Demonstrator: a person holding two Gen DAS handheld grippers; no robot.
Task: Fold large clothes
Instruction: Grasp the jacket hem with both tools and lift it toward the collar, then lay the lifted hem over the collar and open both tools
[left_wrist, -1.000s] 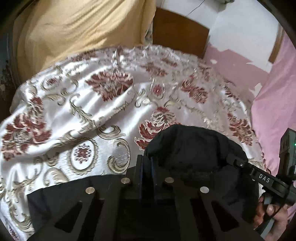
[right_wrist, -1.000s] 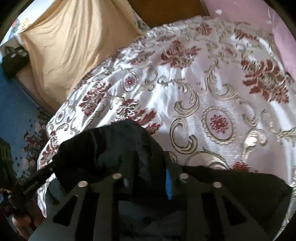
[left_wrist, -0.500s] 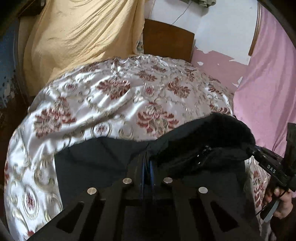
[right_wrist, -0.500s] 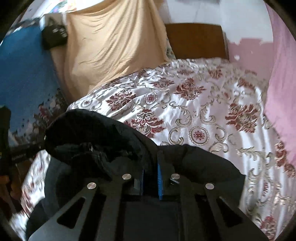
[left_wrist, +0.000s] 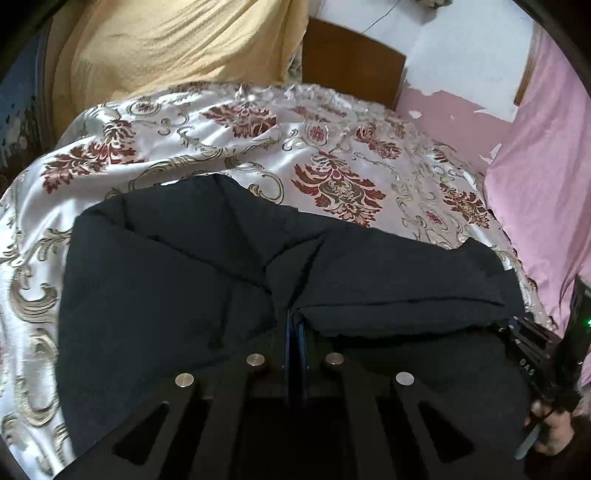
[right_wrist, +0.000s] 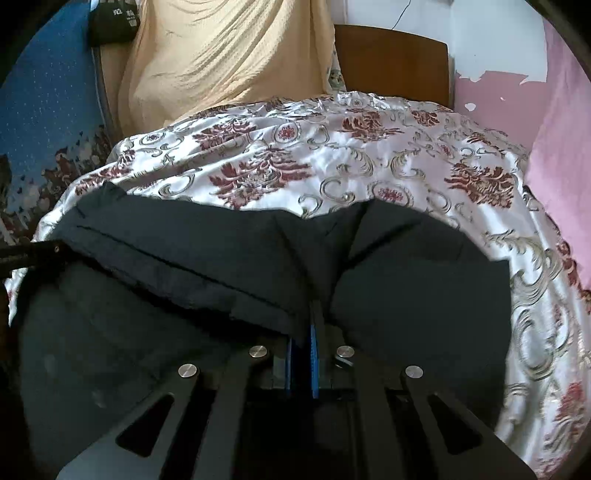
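Black garment (left_wrist: 177, 295) lies spread on the bed, over the flowered satin bedspread (left_wrist: 332, 155), along the bed's near edge, with a folded-over layer on top and creases running toward the middle. Left claw (left_wrist: 294, 325): fingers together, clamped on a fold of the black garment at its near side. Right claw (right_wrist: 310, 325): fingers together too, blue pads (right_wrist: 314, 354) pinching the same cloth. In the left view the right claw shows at the right edge, a hand (left_wrist: 554, 432) on its grip. Past the bed's far end: wooden headboard (right_wrist: 391, 62), yellow cloth (right_wrist: 221, 55) draped at the far left corner, pink curtain (left_wrist: 546, 147) along the right side.
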